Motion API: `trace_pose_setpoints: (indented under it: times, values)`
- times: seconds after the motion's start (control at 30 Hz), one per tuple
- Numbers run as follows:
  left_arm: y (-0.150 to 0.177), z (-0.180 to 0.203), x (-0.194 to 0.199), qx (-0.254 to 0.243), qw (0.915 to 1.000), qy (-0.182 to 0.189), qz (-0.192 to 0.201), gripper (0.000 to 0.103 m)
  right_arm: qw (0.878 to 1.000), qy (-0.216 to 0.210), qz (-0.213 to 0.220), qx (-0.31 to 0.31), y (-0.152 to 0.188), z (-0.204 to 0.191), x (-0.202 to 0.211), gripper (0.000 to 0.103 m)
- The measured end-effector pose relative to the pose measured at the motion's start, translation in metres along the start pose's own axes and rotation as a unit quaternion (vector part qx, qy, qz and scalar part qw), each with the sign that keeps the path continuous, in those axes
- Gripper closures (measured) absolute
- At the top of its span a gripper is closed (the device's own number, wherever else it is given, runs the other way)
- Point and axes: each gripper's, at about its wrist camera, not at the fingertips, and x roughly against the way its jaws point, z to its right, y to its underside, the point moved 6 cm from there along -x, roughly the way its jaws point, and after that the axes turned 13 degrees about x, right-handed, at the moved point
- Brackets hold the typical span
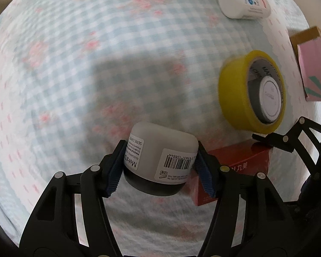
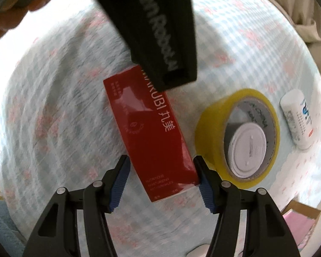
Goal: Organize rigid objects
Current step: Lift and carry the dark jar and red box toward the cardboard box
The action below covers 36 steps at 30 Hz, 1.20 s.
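Observation:
My left gripper (image 1: 160, 160) is shut on a grey cosmetic jar (image 1: 160, 158) with a dark lid and a barcode label, held above the checked cloth. My right gripper (image 2: 161, 175) is open around the near end of a red box (image 2: 152, 132) lying on the cloth; its right pad touches the box and a small gap shows at the left pad. The red box also shows in the left wrist view (image 1: 235, 162), behind the jar. A yellow tape roll (image 2: 237, 137) with a white round jar (image 2: 248, 147) inside it lies right of the box, and also shows in the left wrist view (image 1: 246, 94).
A white tube (image 2: 297, 120) lies right of the tape roll, also in the left wrist view (image 1: 244, 4). A pink cardboard box (image 1: 314, 64) sits at the right edge. The left gripper's black body (image 2: 158, 30) hangs over the far end of the red box.

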Motion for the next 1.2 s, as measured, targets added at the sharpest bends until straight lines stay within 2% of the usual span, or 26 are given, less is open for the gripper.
trace_pose_setpoints:
  times: [0.1, 0.23, 0.33, 0.4, 0.53, 0.6, 0.67, 0.83, 0.97, 1.2]
  values:
    - [0.006, -0.007, 0.004, 0.019, 0.9998, 0.000, 0.004, 0.045, 1.000, 0.016, -0.005, 0.019, -0.001, -0.012, 0.003, 0.046]
    - [0.006, -0.036, 0.012, 0.041, 0.9990, 0.001, 0.016, 0.045, 0.997, 0.034, -0.014, 0.063, -0.005, -0.033, 0.003, 0.046]
    - [0.006, -0.058, 0.022, 0.055, 0.9982, -0.001, 0.023, 0.046, 0.992, 0.064, -0.016, 0.108, -0.012, -0.048, 0.005, 0.046]
    - [0.015, -0.075, 0.037, 0.064, 0.9976, -0.001, 0.027, 0.046, 0.991, 0.057, -0.010, 0.123, -0.021, -0.059, 0.008, 0.046]
    - [0.025, -0.098, 0.046, 0.092, 0.9953, -0.002, 0.031, 0.047, 0.995, 0.005, -0.005, 0.102, -0.040, -0.060, 0.004, 0.046]
    - [0.034, -0.113, 0.056, 0.104, 0.9940, 0.003, 0.034, 0.047, 0.996, -0.007, -0.001, 0.092, -0.045, -0.059, 0.004, 0.047]
    - [0.040, -0.121, 0.061, 0.107, 0.9934, 0.003, 0.041, 0.047, 0.996, -0.012, 0.005, 0.091, -0.049, -0.060, 0.006, 0.058]
    - [0.043, -0.135, 0.054, 0.121, 0.9916, 0.011, 0.044, 0.047, 0.995, -0.014, 0.012, 0.093, -0.050, -0.062, 0.011, 0.062]
    - [0.044, -0.127, 0.056, 0.124, 0.9904, 0.010, 0.060, 0.047, 0.997, -0.019, 0.013, 0.074, -0.046, -0.066, 0.020, 0.062]
    - [0.061, -0.108, 0.089, 0.116, 0.9899, 0.009, 0.081, 0.047, 0.998, -0.047, 0.029, 0.000, -0.032, -0.064, 0.045, 0.063]
